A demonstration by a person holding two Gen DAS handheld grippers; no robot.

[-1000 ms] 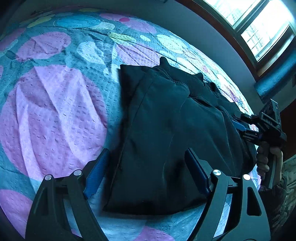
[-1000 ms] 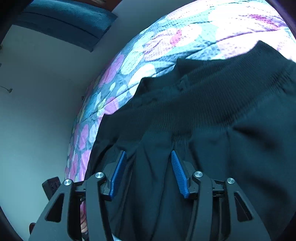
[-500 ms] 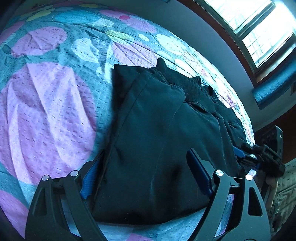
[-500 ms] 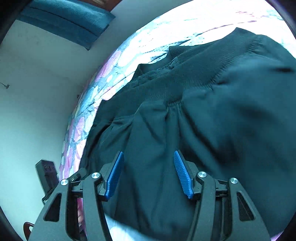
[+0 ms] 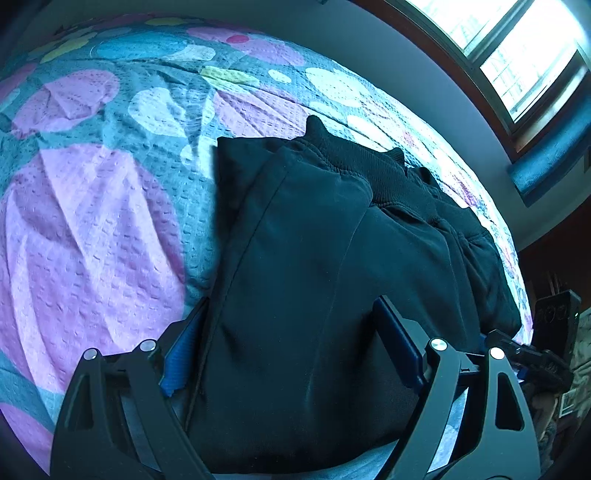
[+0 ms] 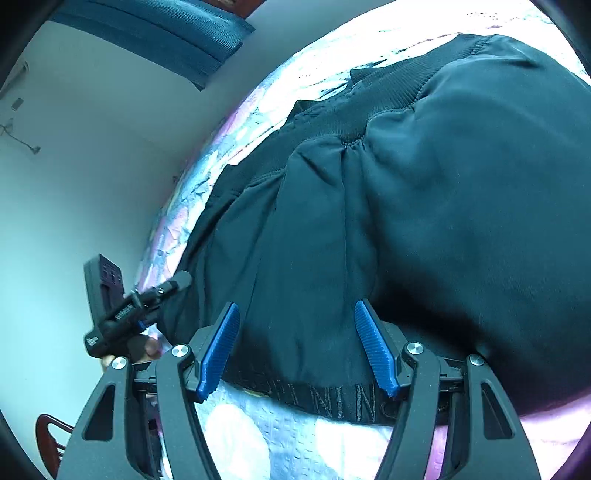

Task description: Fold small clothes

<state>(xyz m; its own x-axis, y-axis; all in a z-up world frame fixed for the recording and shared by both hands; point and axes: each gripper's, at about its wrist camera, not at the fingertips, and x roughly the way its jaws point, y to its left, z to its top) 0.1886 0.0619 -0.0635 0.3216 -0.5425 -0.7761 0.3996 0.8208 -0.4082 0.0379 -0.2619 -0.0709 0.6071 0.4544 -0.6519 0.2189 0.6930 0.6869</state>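
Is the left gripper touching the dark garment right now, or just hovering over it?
Cannot tell. In the left wrist view the left gripper is open astride the dark garment, whose fabric overlaps the blue pads, but no pinch or gap shows plainly.

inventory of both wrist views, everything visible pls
garment: 1, dark, folded, lying on the bedspread, ribbed band at its far end
bedspread: 1, teal with pink, white and yellow blotches, covers the bed
window: 1, bright, wood frame, upper right of left view
curtain: 1, blue, top of right view
wall: pale, beside the bed
chair: 1, dark red, only a part shows, lower left of right view
left gripper: black, blue pads, open, straddling the garment's near end
right gripper: black, blue pads, open, over the garment's near edge
hand: 1, only partly seen, holding the left gripper
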